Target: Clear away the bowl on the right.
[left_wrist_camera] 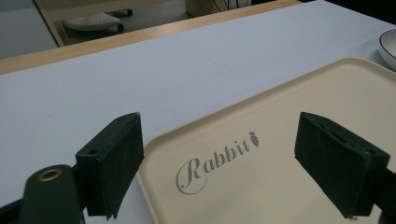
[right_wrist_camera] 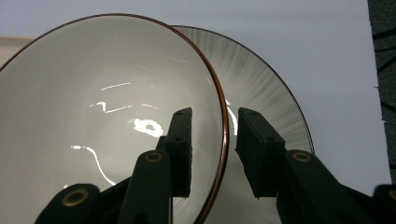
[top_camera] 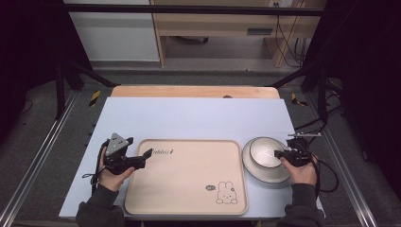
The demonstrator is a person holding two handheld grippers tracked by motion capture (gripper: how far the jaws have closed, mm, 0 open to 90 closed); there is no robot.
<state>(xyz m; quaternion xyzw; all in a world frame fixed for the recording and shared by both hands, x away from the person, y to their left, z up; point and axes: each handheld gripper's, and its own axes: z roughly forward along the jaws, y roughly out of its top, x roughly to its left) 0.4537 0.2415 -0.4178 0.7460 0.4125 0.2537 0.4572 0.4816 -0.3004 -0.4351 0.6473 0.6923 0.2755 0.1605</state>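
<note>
1. Currently one white bowl [top_camera: 263, 152] with a thin brown rim sits tilted inside a larger ribbed bowl or plate [top_camera: 265, 174], at the right end of the pale blue mat [top_camera: 189, 116], just beside the tray's right edge
2. Right gripper [top_camera: 278, 153]: in the right gripper view its jaws straddle the white bowl's [right_wrist_camera: 93, 121] rim, one inside and one outside, over the ribbed dish [right_wrist_camera: 266, 93]; a gap shows between pads and rim, so not clenched; whether either pad touches the rim cannot be told
3. Left gripper [top_camera: 147, 154]: released, jaws spread wide, holding nothing; poised over the top-left corner of the tray [top_camera: 189, 189]
4. One beige tray, rounded corners, bare; "Rabbit" lettering [left_wrist_camera: 215, 161] near the top-left corner, rabbit drawing [top_camera: 226, 194] at lower right. Tray's [left_wrist_camera: 280, 121] far and right parts are cut off in the left gripper view
5. Hidden or unclear: the ribbed dish is mostly covered by the white bowl, so bowl or plate cannot be settled; a small dark mark [top_camera: 227, 97] at the mat's far edge is too small to identify; the left gripper view catches just a rim sliver of a bowl [left_wrist_camera: 387, 46] at the right edge
6. Surface: mat covers a wooden table [top_camera: 194, 91], wood exposed along the far edge
7. Room: grey floor, black frame posts on both sides, wooden furniture [top_camera: 227, 23] behind, cables [top_camera: 288, 38] hanging at right
8. Count: two grippers, two hands, two nested dishes, one tray, one mat
</note>
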